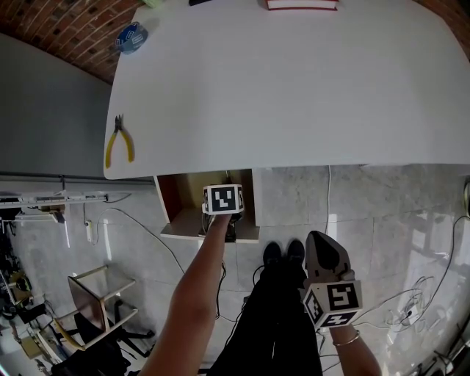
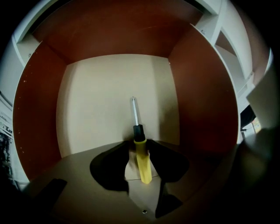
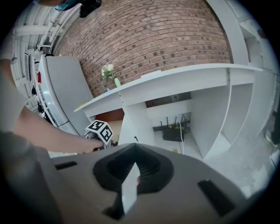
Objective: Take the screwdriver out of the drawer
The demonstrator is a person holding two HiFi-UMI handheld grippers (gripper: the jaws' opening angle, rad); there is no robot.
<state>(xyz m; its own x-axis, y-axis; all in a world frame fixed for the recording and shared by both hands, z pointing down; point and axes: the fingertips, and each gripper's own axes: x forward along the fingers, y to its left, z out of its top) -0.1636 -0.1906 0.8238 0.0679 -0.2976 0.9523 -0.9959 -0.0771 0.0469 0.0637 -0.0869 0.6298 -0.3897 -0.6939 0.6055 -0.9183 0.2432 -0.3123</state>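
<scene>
The screwdriver (image 2: 142,164) has a yellow handle, a black collar and a bare steel shaft. It lies on the pale floor of the open drawer (image 2: 100,100), pointing toward the back wall. My left gripper (image 2: 141,146) points steeply down into that drawer and stands open, with the handle between its jaws and a slit of floor showing to its left. In the head view the left gripper (image 1: 229,231) reaches into the drawer (image 1: 172,202) under the white table. My right gripper (image 1: 317,236) hangs to the right over the floor, shut and empty; its tips (image 3: 135,165) meet.
Yellow-handled pliers (image 1: 118,143) lie on the white table (image 1: 294,95) at its left edge, with a blue tape roll (image 1: 131,37) and a book (image 1: 302,4) at the far side. The person's shoes (image 1: 283,253) stand below. A small wooden frame (image 1: 103,294) and cables sit on the floor.
</scene>
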